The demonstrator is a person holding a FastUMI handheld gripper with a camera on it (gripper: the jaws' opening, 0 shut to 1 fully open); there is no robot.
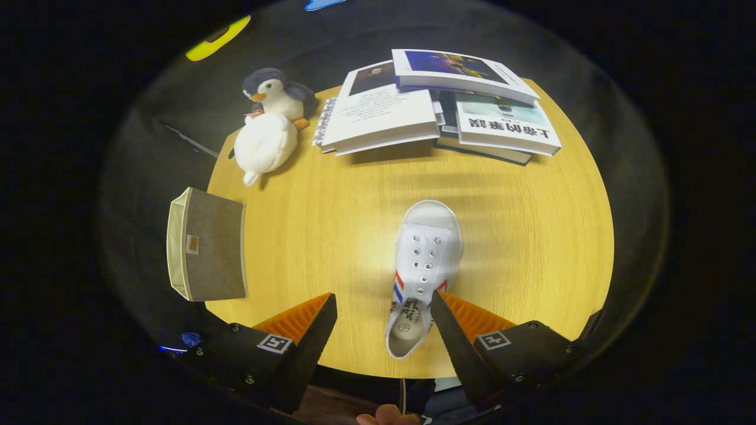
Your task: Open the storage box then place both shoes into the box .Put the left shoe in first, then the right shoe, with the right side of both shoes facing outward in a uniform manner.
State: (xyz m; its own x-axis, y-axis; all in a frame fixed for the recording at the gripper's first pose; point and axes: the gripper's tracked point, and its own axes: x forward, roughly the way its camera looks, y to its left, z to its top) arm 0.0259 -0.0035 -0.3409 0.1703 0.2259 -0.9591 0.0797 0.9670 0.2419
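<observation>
Jaws spread wide, gripper (pixel 384 307) empty above white sneaker (pixel 423 265) at lower centre; heel between fingers. Grey storage box (pixel 208 245) closed, centre left.

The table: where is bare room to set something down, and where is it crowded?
Bare wood lies between the storage box and the shoe, and on the shoe's other side toward the table edge. The far end is crowded with books and two plush toys. The tool is open, the shoe's heel between its fingers.
</observation>
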